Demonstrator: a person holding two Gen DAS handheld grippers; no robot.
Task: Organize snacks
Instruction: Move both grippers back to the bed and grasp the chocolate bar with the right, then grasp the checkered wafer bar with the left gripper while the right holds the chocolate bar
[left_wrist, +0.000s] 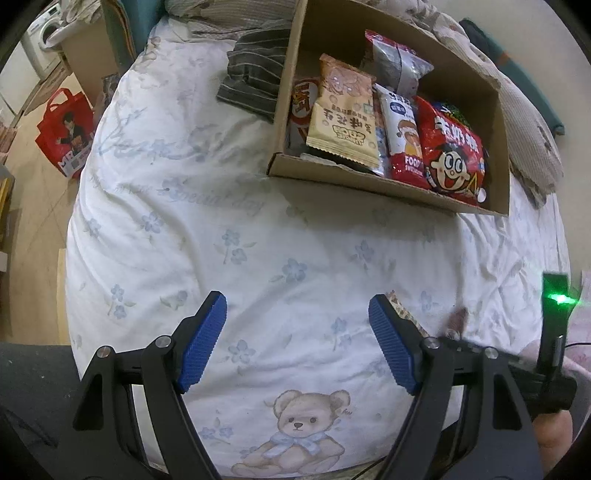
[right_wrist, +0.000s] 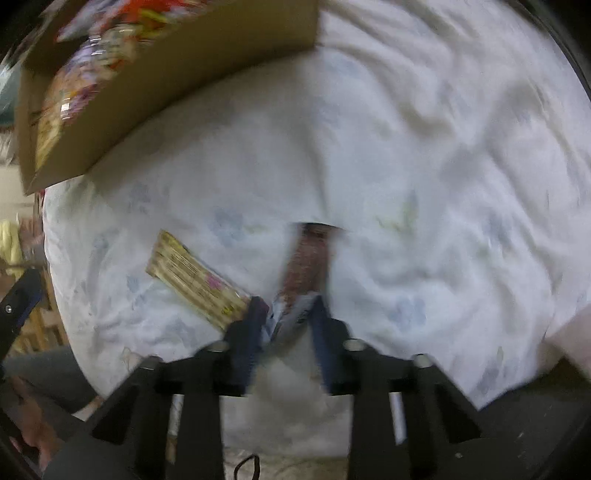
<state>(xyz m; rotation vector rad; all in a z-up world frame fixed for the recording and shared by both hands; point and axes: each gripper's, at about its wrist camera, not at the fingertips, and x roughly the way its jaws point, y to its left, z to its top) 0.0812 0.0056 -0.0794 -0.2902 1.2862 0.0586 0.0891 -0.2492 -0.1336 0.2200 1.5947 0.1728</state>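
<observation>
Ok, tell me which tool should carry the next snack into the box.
Right. The right tool appears already closed on the dark red packet, though the view is blurred. The left tool hangs open over bare quilt, holding nothing.

We see a cardboard box (left_wrist: 388, 184) at upper right, snack packets (left_wrist: 452, 155) upright inside; two packets (right_wrist: 199, 277) lie loose lower centre.

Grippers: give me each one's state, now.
Left gripper: open, empty.
Right gripper: closed on a brown snack packet.
</observation>
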